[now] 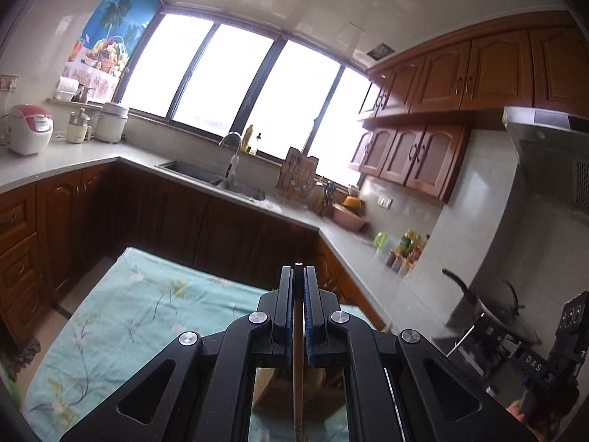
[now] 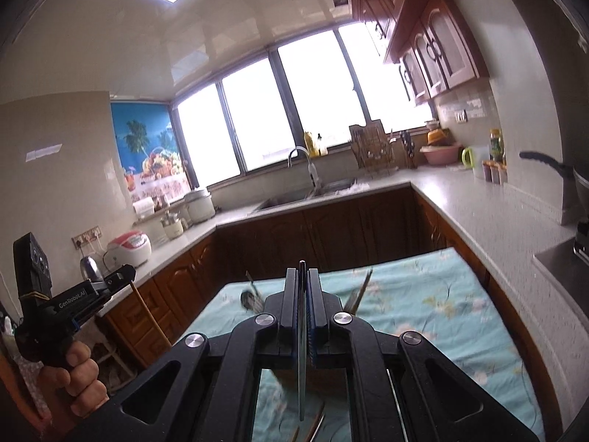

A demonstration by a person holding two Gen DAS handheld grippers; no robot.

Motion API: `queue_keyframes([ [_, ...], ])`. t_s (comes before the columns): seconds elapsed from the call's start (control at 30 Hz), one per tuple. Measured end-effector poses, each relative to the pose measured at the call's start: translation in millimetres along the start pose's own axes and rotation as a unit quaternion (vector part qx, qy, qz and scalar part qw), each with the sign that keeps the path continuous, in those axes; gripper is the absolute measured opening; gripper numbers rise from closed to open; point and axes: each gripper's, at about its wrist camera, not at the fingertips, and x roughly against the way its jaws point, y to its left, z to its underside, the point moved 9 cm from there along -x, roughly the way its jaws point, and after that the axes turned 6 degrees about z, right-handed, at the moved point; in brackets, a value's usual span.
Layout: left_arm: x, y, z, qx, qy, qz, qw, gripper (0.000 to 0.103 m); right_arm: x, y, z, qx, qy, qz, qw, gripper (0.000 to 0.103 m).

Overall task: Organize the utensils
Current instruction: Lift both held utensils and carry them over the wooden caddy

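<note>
Left gripper fingers pinch a wooden chopstick above the floral table; right gripper fingers clamp a thin dark utensil; either may slip, being held edge-on

Two grippers, one utensil clamped in each, above one cloth-covered table

One left gripper holds one wooden chopstick; one right gripper holds one thin, flat metal utensil, its kind unclear. One floral cloth carries at least one spoon and a blurred cluster of utensils I cannot count. One hand shows. On the counter: one sink, one faucet, one red-and-white rice cooker, one pink basin, one green-handled cup.
</note>
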Motion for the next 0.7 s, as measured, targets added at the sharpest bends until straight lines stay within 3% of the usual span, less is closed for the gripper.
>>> queue_keyframes([
  [0.37, -66.4, 4.0, 2.0, -0.003, -0.025, -0.012, 0.9996, 0.004, -34.8, -8.3, -47.5, -0.010, -0.039, 0.008, 0.999, 0.004],
  [0.53, -92.1, 6.2, 6.6, -0.016, -0.034, -0.014, 0.9992, 0.004, -49.8, -14.9, -51.9, -0.010, -0.046, 0.018, 0.999, 0.004],
  [0.7, -120.3, 16.7, 23.2, -0.018, -0.017, -0.025, 0.9994, 0.004, -63.6, -23.5, -43.8, -0.018, -0.040, 0.021, 0.999, 0.004],
])
